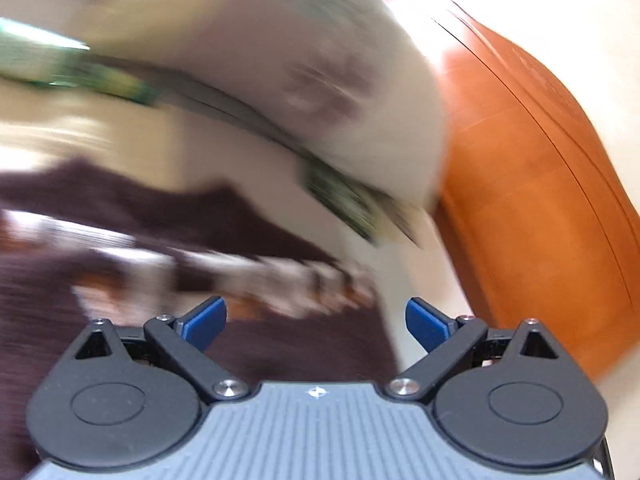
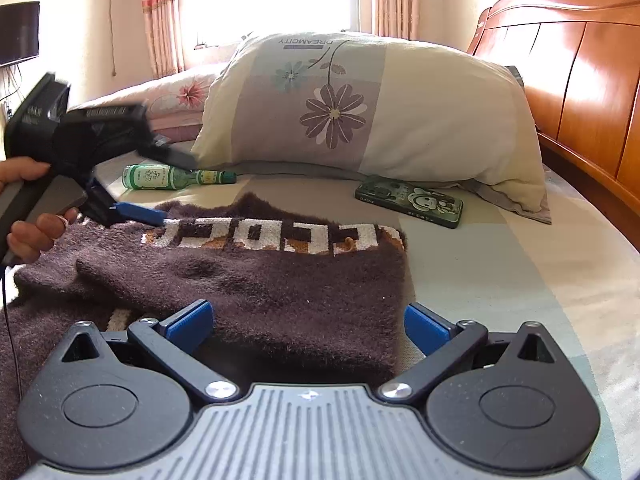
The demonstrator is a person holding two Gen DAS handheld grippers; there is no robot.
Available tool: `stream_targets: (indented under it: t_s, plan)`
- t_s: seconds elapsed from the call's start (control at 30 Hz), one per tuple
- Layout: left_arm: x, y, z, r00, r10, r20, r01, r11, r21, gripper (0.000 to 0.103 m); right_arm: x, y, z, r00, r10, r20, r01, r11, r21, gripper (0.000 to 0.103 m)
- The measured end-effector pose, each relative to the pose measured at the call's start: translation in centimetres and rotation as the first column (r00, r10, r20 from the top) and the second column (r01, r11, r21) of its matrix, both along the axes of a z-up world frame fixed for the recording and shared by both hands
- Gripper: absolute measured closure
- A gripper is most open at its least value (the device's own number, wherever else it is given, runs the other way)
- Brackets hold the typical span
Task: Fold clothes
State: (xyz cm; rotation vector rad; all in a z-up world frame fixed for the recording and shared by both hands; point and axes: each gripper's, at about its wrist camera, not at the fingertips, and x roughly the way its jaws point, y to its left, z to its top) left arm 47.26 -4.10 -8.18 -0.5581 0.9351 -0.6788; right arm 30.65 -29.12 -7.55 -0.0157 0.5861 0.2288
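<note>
A fuzzy dark brown sweater [image 2: 248,280] with white and orange letters lies partly folded on the bed. My right gripper [image 2: 308,326] is open just above its near edge, and its blue pads [image 2: 192,326] press on nothing. In the right wrist view a hand holds my left gripper [image 2: 124,210] at the sweater's far left corner, by the letters. The left wrist view is motion-blurred. There my left gripper [image 1: 316,326] is open over the sweater [image 1: 120,216], with nothing between its pads [image 1: 204,328].
Just beyond the sweater lie a green glass bottle [image 2: 176,176] and a green phone case [image 2: 410,202]. A flowered pillow [image 2: 360,108] rests behind them. The orange wooden headboard [image 2: 580,80] closes off the right side. Pale sheet [image 2: 500,280] lies to the right.
</note>
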Motion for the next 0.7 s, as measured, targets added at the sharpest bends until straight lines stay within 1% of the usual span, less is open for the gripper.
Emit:
stream_targets:
  t_s: [0.07, 0.13, 0.2, 0.27, 0.37, 0.47, 0.5, 0.53, 0.6, 0.63, 0.7]
  plan:
    - [-0.3, -3.0, 0.1, 0.996, -0.087, 0.003, 0.087, 0.996, -0.024, 0.007, 0.1, 0.2, -0.2, 1.000, 0.005, -0.009, -0.005, 1.000, -0.012, 0.000]
    - [0.0, -5.5, -0.5, 0.990, -0.142, -0.016, 0.141, 0.989, -0.052, 0.007, 0.1, 0.4, -0.3, 1.000, 0.008, -0.013, -0.008, 1.000, -0.029, 0.000]
    - [0.1, -7.2, -1.3, 0.985, -0.163, -0.051, 0.160, 0.986, -0.055, 0.007, 0.1, 0.6, -0.4, 1.000, 0.009, -0.013, -0.009, 0.999, -0.051, 0.000]
    - [0.4, -7.9, -2.3, 0.982, -0.166, -0.086, 0.165, 0.986, -0.024, 0.007, 0.1, 0.5, -0.4, 1.000, 0.004, -0.012, -0.005, 0.998, -0.059, 0.000]
    - [0.2, -6.9, -3.1, 0.986, -0.128, -0.106, 0.129, 0.992, -0.006, 0.007, 0.1, 0.1, -0.1, 1.000, -0.001, -0.011, 0.001, 0.999, -0.044, 0.000]
    - [-0.7, -3.8, -2.7, 0.993, -0.059, -0.106, 0.060, 0.998, 0.007, 0.007, -0.1, -0.3, 0.2, 1.000, -0.005, -0.005, 0.005, 1.000, -0.031, 0.000]
    - [-1.1, -2.5, -2.6, 0.994, -0.036, -0.104, 0.038, 0.999, 0.017, 0.007, -0.2, -0.4, 0.3, 1.000, -0.004, -0.003, 0.004, 1.000, -0.028, 0.000]
    - [-1.6, -1.1, -2.5, 0.995, -0.004, -0.100, 0.008, 0.999, 0.042, 0.007, -0.2, -0.5, 0.4, 1.000, -0.005, -0.003, 0.005, 1.000, -0.026, 0.000]
    - [-2.7, 1.8, -2.4, 0.994, 0.060, -0.091, -0.052, 0.994, 0.095, 0.007, -0.3, -0.8, 0.6, 1.000, -0.014, 0.000, 0.014, 1.000, -0.021, 0.000]
    - [-3.3, 3.3, -2.4, 0.991, 0.106, -0.083, -0.097, 0.989, 0.112, 0.007, -0.4, -0.9, 0.7, 1.000, -0.016, 0.001, 0.016, 1.000, -0.019, 0.000]
    - [-4.5, 6.3, -2.3, 0.978, 0.200, -0.065, -0.189, 0.972, 0.141, 0.007, -0.6, -1.1, 0.8, 1.000, -0.017, 0.005, 0.017, 1.000, -0.016, 0.000]
